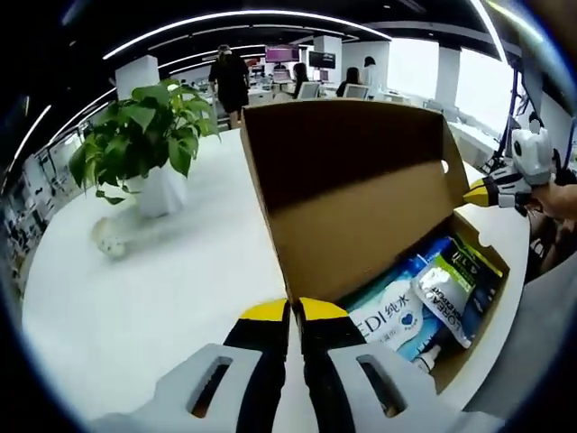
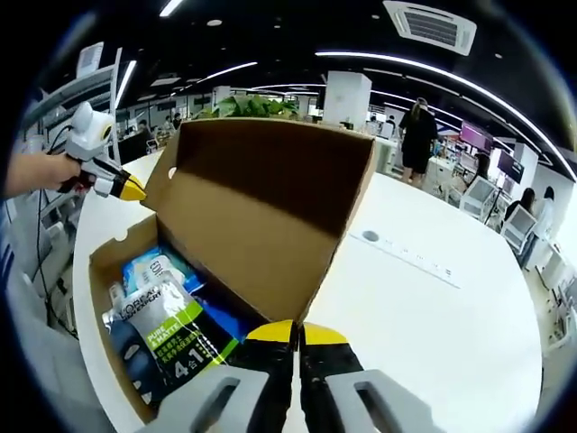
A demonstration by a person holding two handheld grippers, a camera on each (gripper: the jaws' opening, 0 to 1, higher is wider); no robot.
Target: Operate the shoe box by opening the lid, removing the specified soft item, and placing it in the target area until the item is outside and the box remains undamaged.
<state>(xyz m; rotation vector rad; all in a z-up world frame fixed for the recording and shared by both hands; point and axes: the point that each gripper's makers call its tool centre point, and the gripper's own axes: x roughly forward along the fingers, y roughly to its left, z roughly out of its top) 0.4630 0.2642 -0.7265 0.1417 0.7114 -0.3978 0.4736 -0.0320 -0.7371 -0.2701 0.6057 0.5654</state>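
Observation:
A brown cardboard shoe box (image 1: 471, 350) lies on a white table, its lid (image 1: 352, 180) raised upright. My left gripper (image 1: 295, 311) is shut on the lid's near corner. At the far corner, my right gripper (image 1: 478, 192) pinches the lid edge. In the right gripper view the lid (image 2: 270, 198) stands above the box (image 2: 108, 257), with my right gripper (image 2: 297, 332) shut on its corner and my left gripper (image 2: 126, 188) at the other end. Inside lie a green and black pouch (image 2: 167, 338) (image 1: 451, 289) and a blue and white wipes pack (image 1: 389, 316) (image 2: 153, 269).
A potted plant (image 1: 149, 144) and a small pale round object (image 1: 110, 239) stand on the white table (image 1: 180, 289) left of the box. A person's hand (image 2: 36, 171) holds the left gripper. Several people stand among desks behind. The table edge runs close to the box.

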